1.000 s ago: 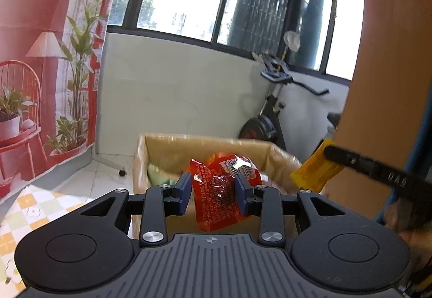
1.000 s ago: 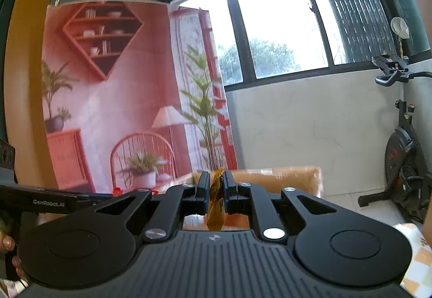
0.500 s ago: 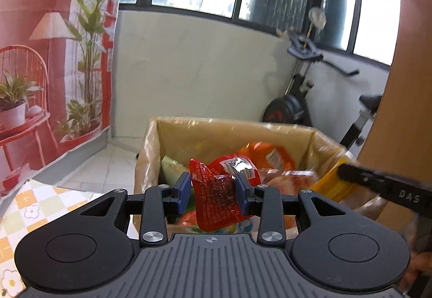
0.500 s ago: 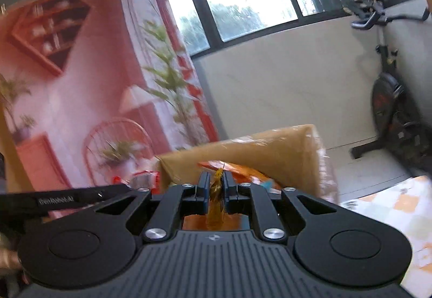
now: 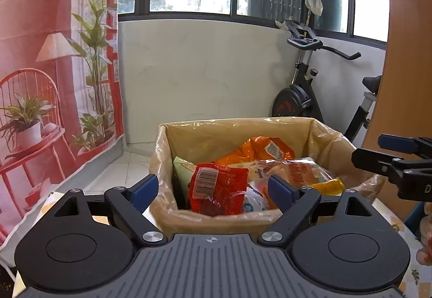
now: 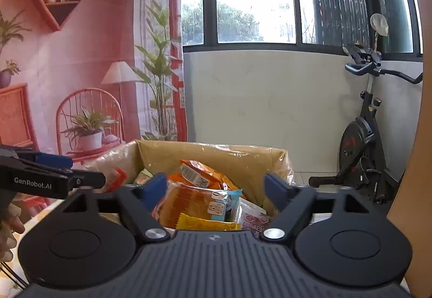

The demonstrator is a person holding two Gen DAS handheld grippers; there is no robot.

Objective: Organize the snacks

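Snacks are lying piled in the lined cardboard box (image 5: 334,136). Left tool (image 5: 213,190) is hovering at the box's near rim, its jaws opening, nothing pressed between them; the red packet (image 5: 216,190) is sitting loose inside. Right tool (image 6: 216,190) is opening too, released, with the yellow packet (image 6: 205,222) lying just beneath it among the others.

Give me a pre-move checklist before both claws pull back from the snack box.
1. Left claw free of the red packet: ok, jaws opening, pads clear.
2. Right claw free of the yellow packet: ok, jaws opening.
3. Red packet inside the box: ok.
4. Yellow packet fully inside: cannot tell, claw body hides its lower edge.
5. Claws apart from each other: ok.
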